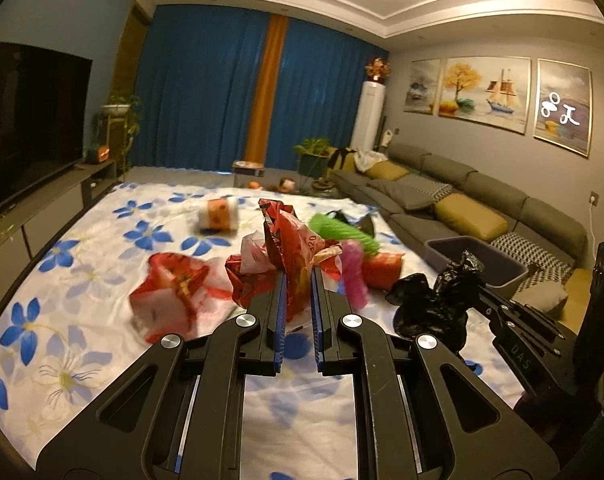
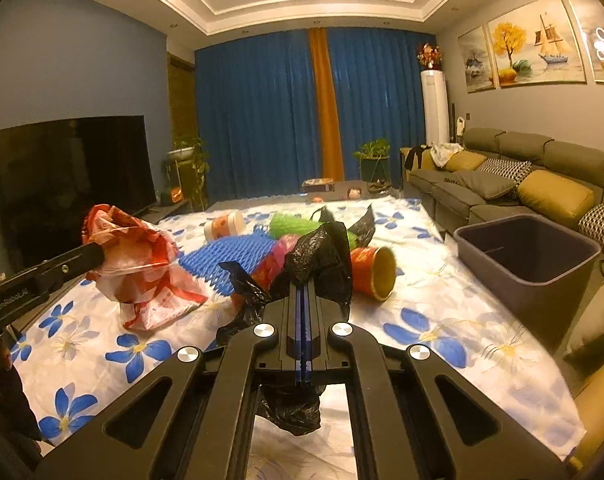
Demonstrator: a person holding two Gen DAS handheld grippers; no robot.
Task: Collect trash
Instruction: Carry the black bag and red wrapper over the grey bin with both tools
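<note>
My left gripper (image 1: pixel 297 274) is shut on a crumpled red and white plastic bag (image 1: pixel 289 240), held above the flowered sheet (image 1: pixel 81 280). In the right wrist view the same bag (image 2: pixel 133 256) hangs from the left gripper (image 2: pixel 95 256) at the left. My right gripper (image 2: pixel 302 288) is shut on a black plastic bag (image 2: pixel 322 256), which droops below its fingers. From the left wrist view, that black bag (image 1: pixel 434 304) and the right gripper (image 1: pixel 478 290) sit at the right. A grey bin (image 2: pixel 514 300) stands open to the right of both grippers.
More litter lies on the sheet: an orange and white cup (image 2: pixel 223 226), blue foam netting (image 2: pixel 229 260), green mesh (image 2: pixel 297 224), and a red tube (image 2: pixel 376 272) on its side. A sofa (image 2: pixel 502 184) runs along the right and a television (image 2: pixel 73 176) stands at the left.
</note>
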